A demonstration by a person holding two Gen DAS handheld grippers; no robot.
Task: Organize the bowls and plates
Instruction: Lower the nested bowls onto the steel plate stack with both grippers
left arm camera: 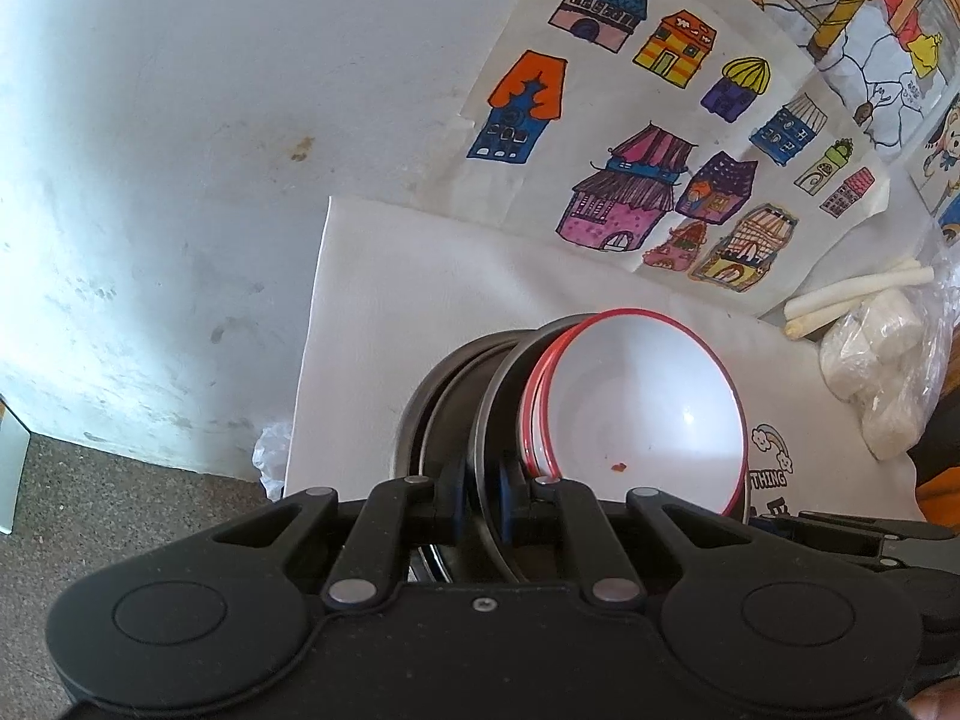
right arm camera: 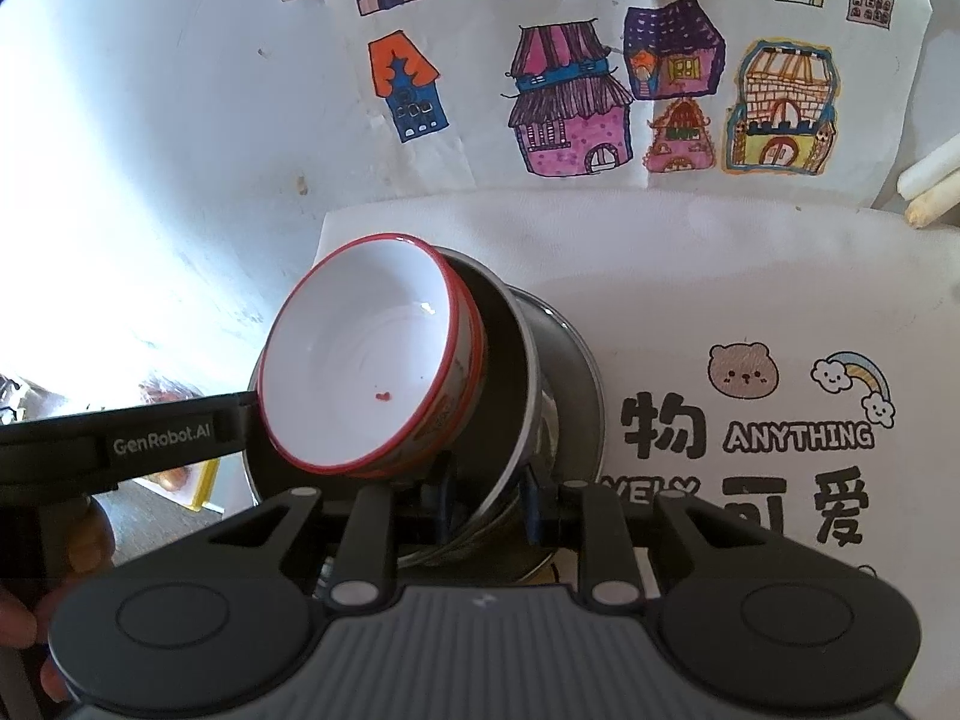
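1. claws first: the left claw (left arm camera: 480, 507) is pinching the rim of a steel bowl (left arm camera: 501, 396), and the right claw (right arm camera: 487, 498) is pinching the rim of that bowl on the other side, so the stack is held by both.
2. nested inside sits a white bowl with a red rim (right arm camera: 360, 366), with what looks like a second one under it; a small red speck lies in it.
3. a wider steel dish (right arm camera: 570, 384) lies beneath, though whether it is lifted too is unclear.
4. stack hangs tilted above a white printed cloth (right arm camera: 750, 276) on the table, near children's drawings (right arm camera: 576, 102).
5. judging by this, nesting looks mostly done; setting the stack down level remains.
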